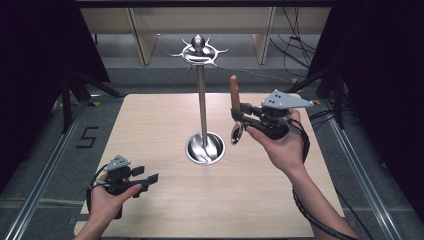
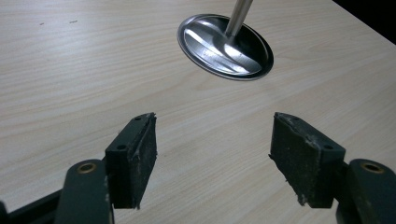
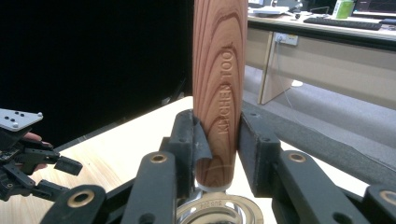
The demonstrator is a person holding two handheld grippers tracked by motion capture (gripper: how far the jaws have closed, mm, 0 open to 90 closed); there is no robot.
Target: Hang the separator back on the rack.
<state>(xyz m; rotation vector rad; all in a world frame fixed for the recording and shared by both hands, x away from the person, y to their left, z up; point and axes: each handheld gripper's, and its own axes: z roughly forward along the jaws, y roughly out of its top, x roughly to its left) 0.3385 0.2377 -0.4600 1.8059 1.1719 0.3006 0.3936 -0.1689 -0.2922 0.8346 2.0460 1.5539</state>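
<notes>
Spoon (image 3: 219, 93) (wooden handle) in right gripper (image 1: 239, 113)

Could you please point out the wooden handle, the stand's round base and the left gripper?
wooden handle (image 3: 219, 93), right gripper view, mid shaft.
stand's round base (image 1: 205, 148), high view, shiny dish.
left gripper (image 1: 146, 181), high view, between its open tips.

The wooden handle (image 3: 219, 88) runs off the top edge — its metal end (image 3: 219, 210) half hidden.

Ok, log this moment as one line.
right gripper: shut on spoon, handle up, off table | left gripper: open, low over table | rack: mid-table, hooks bare
</notes>
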